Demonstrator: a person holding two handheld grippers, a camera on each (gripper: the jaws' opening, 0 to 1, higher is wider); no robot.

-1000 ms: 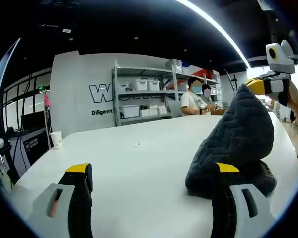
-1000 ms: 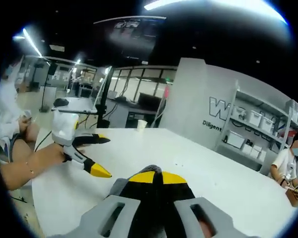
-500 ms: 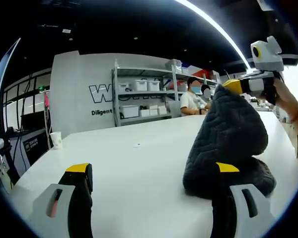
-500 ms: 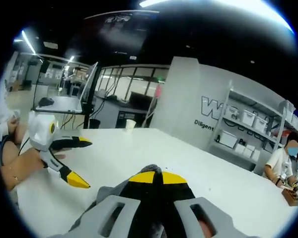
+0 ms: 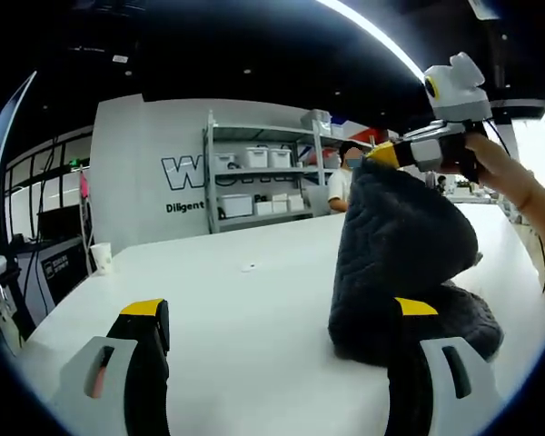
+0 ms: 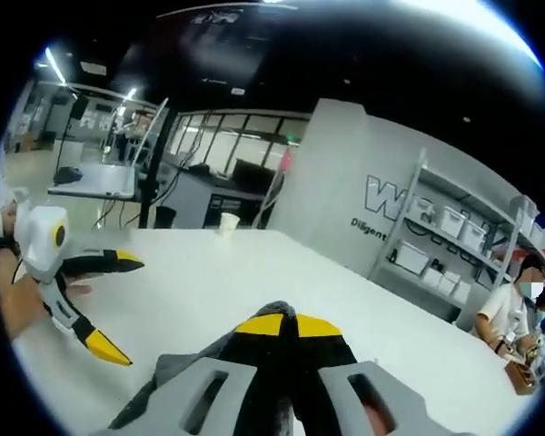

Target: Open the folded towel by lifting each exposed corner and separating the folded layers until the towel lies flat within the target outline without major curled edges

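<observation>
The right gripper [image 5: 392, 156] is clamping a corner of the dark towel [image 5: 404, 254], holding it above the white table [image 5: 254, 309]; the left gripper [image 5: 277, 318] is hovering with jaws spread

One dark towel [image 5: 404, 245] lies on one white table [image 5: 254, 309]; two grippers, one paper cup [image 5: 101, 257], one shelf unit [image 5: 259, 177] behind the table.

Dark grey quilted towel [image 5: 404, 245] at 3 o'clock in the left gripper view, one corner pulled up high into a soft cone, the rest bunched in a lump on the white table, still partly folded, not flat
</observation>
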